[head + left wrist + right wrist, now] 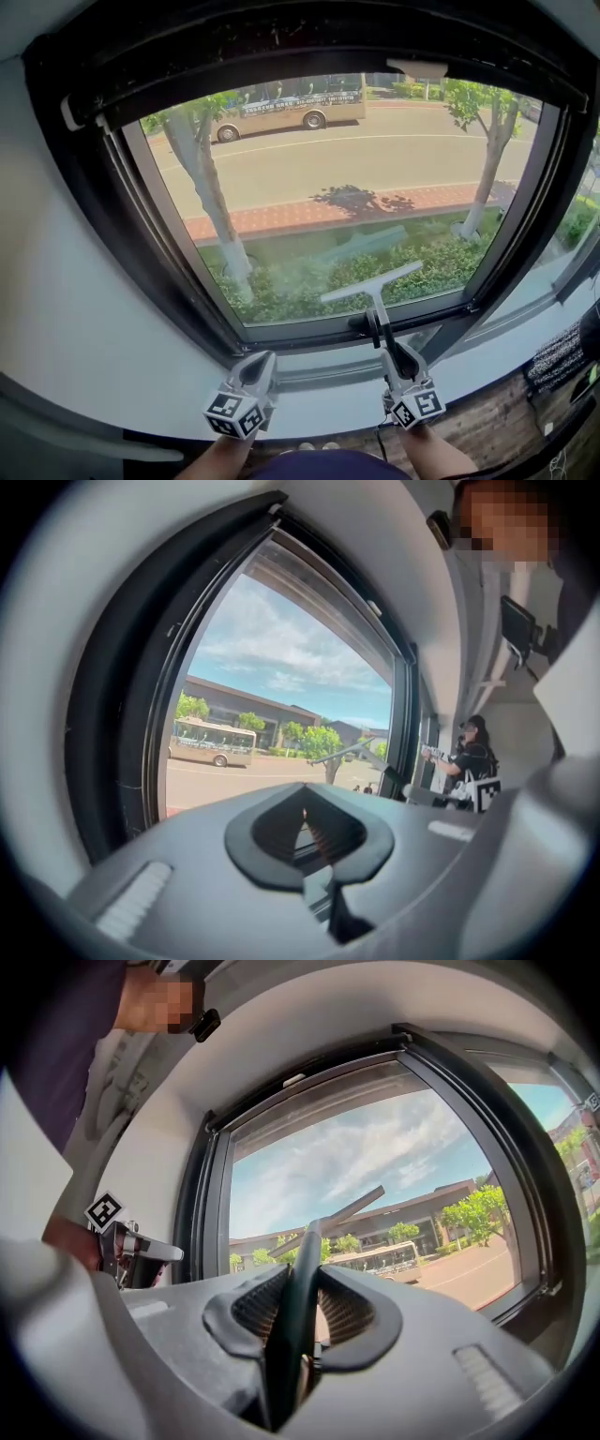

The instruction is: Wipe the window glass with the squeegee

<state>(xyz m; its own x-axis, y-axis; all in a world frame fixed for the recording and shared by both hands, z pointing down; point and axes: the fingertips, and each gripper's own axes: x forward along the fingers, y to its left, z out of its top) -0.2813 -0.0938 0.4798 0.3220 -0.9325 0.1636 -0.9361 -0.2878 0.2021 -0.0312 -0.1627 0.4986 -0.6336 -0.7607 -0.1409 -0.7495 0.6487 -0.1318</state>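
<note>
Squeegee [372, 284], dark handle, grey blade, clamped by its handle in right gripper [392, 352]; blade at lower window glass [356, 159]; left gripper [260, 362] closed, empty, above white sill [319, 398]

The left gripper [306, 808] had its jaws pressed together; through the window glass [281, 677] a bus [210, 743] stood at nine o'clock.

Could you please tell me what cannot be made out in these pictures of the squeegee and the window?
- Blade contact: in the head view, the angle does not show whether the squeegee touches the window glass.
- Handle's lower end: in the right gripper view, it is hidden between the right gripper's fingers.
- Bus lettering: too small to read in the head view.
</note>
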